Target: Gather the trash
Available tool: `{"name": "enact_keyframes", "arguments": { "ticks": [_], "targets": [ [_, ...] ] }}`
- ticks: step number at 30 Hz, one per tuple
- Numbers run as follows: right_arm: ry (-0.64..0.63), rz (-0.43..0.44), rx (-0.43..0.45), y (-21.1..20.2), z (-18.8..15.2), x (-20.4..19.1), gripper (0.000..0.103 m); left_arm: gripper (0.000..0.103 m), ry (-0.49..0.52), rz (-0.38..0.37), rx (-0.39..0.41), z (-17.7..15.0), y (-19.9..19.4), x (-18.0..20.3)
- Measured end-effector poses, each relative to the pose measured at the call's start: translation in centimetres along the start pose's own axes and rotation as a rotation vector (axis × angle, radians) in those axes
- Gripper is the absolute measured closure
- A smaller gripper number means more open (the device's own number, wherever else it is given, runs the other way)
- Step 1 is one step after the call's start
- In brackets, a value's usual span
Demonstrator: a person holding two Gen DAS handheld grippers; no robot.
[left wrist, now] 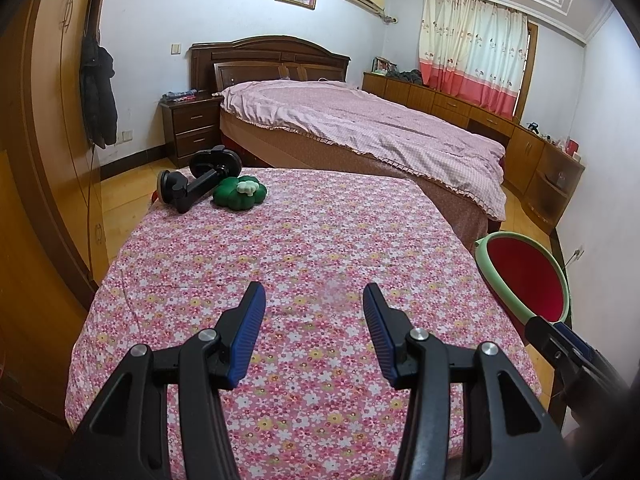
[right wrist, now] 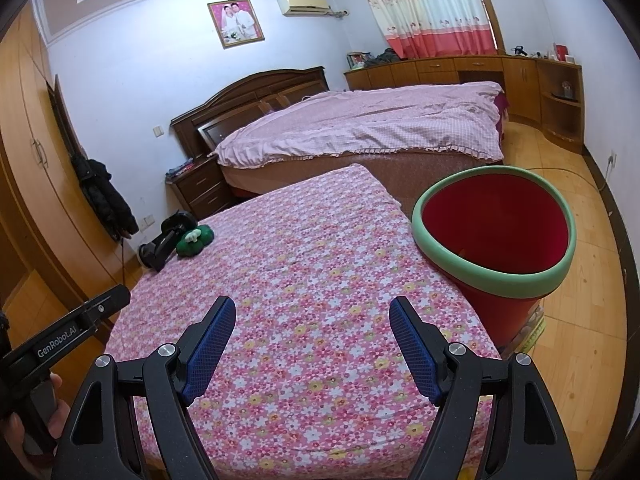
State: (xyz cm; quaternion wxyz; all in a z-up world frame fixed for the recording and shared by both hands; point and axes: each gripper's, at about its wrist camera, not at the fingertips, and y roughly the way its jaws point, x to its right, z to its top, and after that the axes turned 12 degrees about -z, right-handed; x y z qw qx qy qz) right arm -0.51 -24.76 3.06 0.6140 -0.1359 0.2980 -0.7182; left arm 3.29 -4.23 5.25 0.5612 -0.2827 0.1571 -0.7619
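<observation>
Trash bin [right wrist: 496,240]: a round, tapering bucket, smooth red inside and out, with a thick pale-green rim rolled around its mouth. It stands on the floor just beside the right edge of the flowered table [right wrist: 304,280], its mouth tilted toward the right wrist camera; nothing can be made out inside it. In the left wrist view only part of the bin [left wrist: 524,276] shows, at the table's right side.

A cotton-looking cloth printed with small pink, white and yellow blossoms drapes over the table's edges. At its far left corner lie a black plastic clamp mount [left wrist: 200,184] with round suction-cup ends and, touching it, a soft green flower-shaped plush [left wrist: 240,194] with a small white flower on top.

The left gripper [left wrist: 314,312] hovers over the near part of the cloth with its jaws spread wide, nothing between them; the fingers are black plastic with ribbed blue pads [left wrist: 250,336]. The right gripper [right wrist: 312,324] is likewise spread wide and holds nothing, its blue pads [right wrist: 210,354] finely cross-hatched, just left of the bin.

Behind stands a bed [left wrist: 360,128] with a dark carved wooden headboard and a rumpled pink checked quilt.
</observation>
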Motion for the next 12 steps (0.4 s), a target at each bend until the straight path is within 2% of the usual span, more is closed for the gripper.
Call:
{"name": "enact_keyframes", "arguments": {
  "ticks": [12],
  "targets": [
    [0.005,-0.004,-0.001,-0.02,0.11,0.09,0.023,0.052,0.009,0.016,0.011,0.05,-0.23,0.2]
  ]
}}
